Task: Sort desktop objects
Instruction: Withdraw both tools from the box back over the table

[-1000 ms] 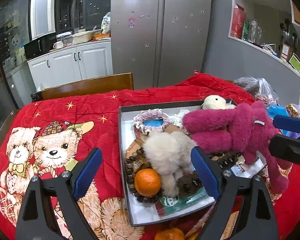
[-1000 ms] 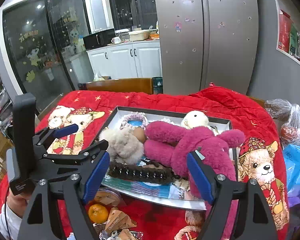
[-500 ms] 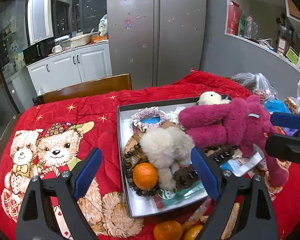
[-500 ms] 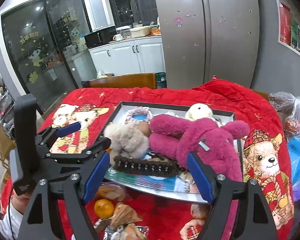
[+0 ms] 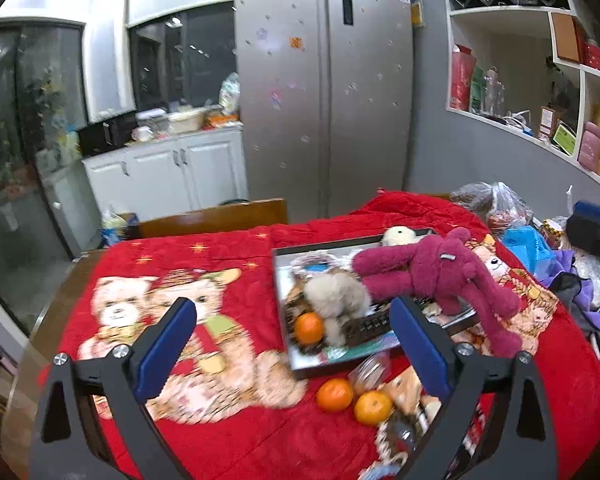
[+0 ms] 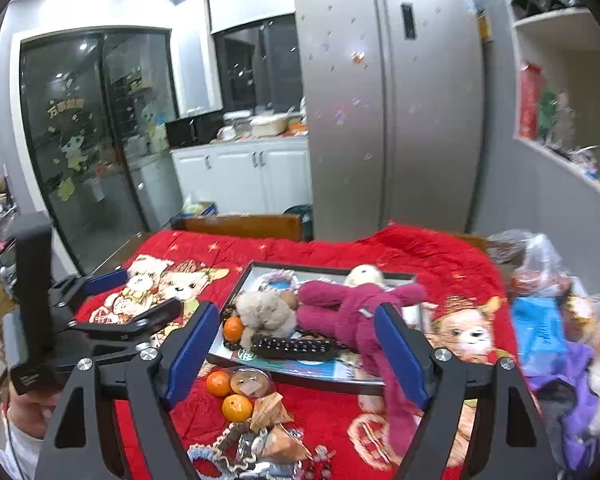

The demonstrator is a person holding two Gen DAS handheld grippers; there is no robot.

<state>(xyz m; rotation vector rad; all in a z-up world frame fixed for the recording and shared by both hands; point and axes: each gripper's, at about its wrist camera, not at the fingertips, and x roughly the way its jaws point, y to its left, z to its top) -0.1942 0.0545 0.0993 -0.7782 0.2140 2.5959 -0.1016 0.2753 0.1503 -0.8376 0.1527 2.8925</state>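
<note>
A shallow dark-rimmed tray (image 5: 278, 280) (image 6: 324, 269) lies on the red bear-print blanket. In it are a magenta plush toy (image 5: 428, 276) (image 6: 348, 312), a beige fluffy toy (image 5: 336, 296) (image 6: 264, 312), a small cream plush (image 5: 398, 236), an orange (image 5: 309, 328) (image 6: 233, 329) and a dark remote (image 6: 294, 347). Two oranges (image 5: 334, 395) (image 6: 219, 383) and a round lidded jar (image 6: 252, 381) lie in front of the tray. My left gripper (image 5: 292, 352) is open and empty, high above the blanket. My right gripper (image 6: 296, 356) is open and empty too. The left gripper also shows in the right wrist view (image 6: 112, 304).
Paper packets and a crocheted piece (image 6: 268, 432) lie at the near blanket edge. Plastic bags (image 5: 492, 204) (image 6: 540, 320) crowd the right side. A wooden chair back (image 5: 212, 220) stands behind the table, with a fridge (image 5: 324, 100) and white cabinets beyond.
Both grippers have pulled back and risen from the tray, so the tray looks smaller and the oranges and clutter in front of it have come into view. Both stay open.
</note>
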